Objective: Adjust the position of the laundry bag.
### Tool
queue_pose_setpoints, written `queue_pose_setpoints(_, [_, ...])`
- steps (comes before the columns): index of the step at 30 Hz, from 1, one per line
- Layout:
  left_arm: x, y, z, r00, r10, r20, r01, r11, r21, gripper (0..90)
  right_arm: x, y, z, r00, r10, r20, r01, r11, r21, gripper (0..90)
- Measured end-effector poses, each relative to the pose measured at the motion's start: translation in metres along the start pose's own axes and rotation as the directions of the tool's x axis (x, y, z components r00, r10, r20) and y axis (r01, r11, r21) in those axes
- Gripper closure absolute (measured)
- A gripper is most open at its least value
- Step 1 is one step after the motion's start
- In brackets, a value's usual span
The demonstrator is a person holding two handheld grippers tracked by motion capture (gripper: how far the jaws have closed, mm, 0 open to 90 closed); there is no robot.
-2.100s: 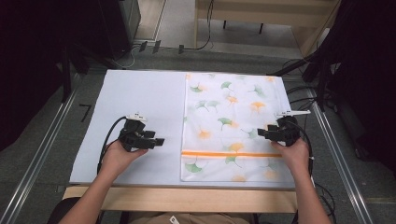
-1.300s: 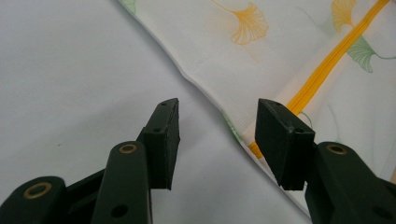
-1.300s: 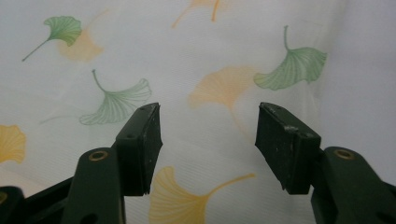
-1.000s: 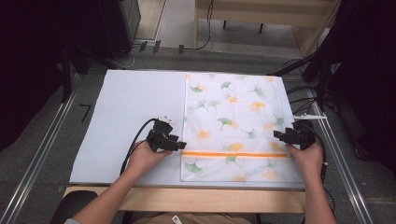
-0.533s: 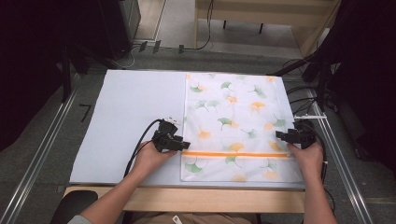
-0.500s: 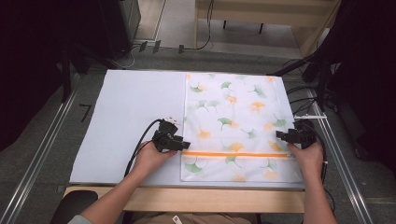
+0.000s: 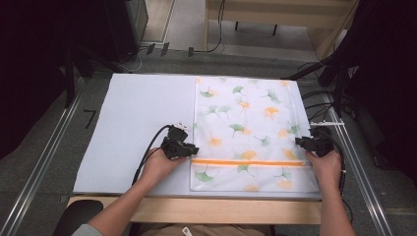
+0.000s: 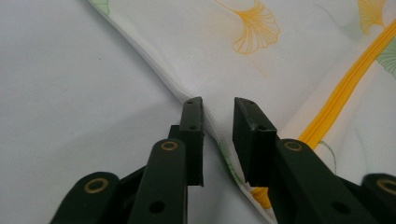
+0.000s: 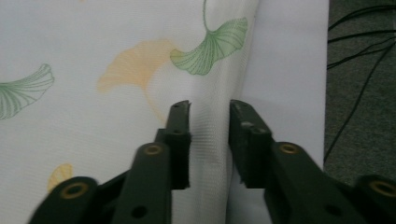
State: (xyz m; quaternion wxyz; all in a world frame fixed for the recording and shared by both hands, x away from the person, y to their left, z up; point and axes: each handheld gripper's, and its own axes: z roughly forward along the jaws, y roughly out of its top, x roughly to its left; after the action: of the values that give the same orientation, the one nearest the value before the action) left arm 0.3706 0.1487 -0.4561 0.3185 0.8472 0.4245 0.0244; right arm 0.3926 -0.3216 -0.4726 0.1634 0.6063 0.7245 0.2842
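The cloth (image 7: pixel 253 132) lies flat on the right half of the table (image 7: pixel 133 123), its orange stripe (image 7: pixel 248 162) toward the near edge. The step in hand looks like taking hold of its two side hems. The left gripper (image 8: pixel 218 119) straddles the left hem, jaws open; the right gripper (image 9: pixel 208 122) straddles the right hem, also open. Next, both need to close on the fabric together. Two seconds ago the left gripper was well out on the bare table; now it is at the hem
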Motion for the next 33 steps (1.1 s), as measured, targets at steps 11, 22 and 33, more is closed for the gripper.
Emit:
queue_pose_setpoints(11, [0.002,0.002,0.003,0.9993,0.016,0.033,-0.016,0.9999,-0.001,90.0,0.007,0.002,0.0,0.9998,-0.002,-0.017,0.003,1.0,0.015,90.0])
queue_pose_setpoints(22, [0.007,0.004,-0.003,0.9981,-0.006,0.061,0.006,1.0,-0.006,90.0,0.007,0.005,-0.004,0.9988,0.019,-0.046,-0.018,0.999,0.031,90.0])
queue_pose_setpoints(33, [0.019,0.004,-0.015,0.9964,-0.052,0.068,0.053,0.9983,-0.024,90.0,0.015,0.009,-0.003,0.9972,0.006,-0.074,-0.003,0.999,0.038,90.0])
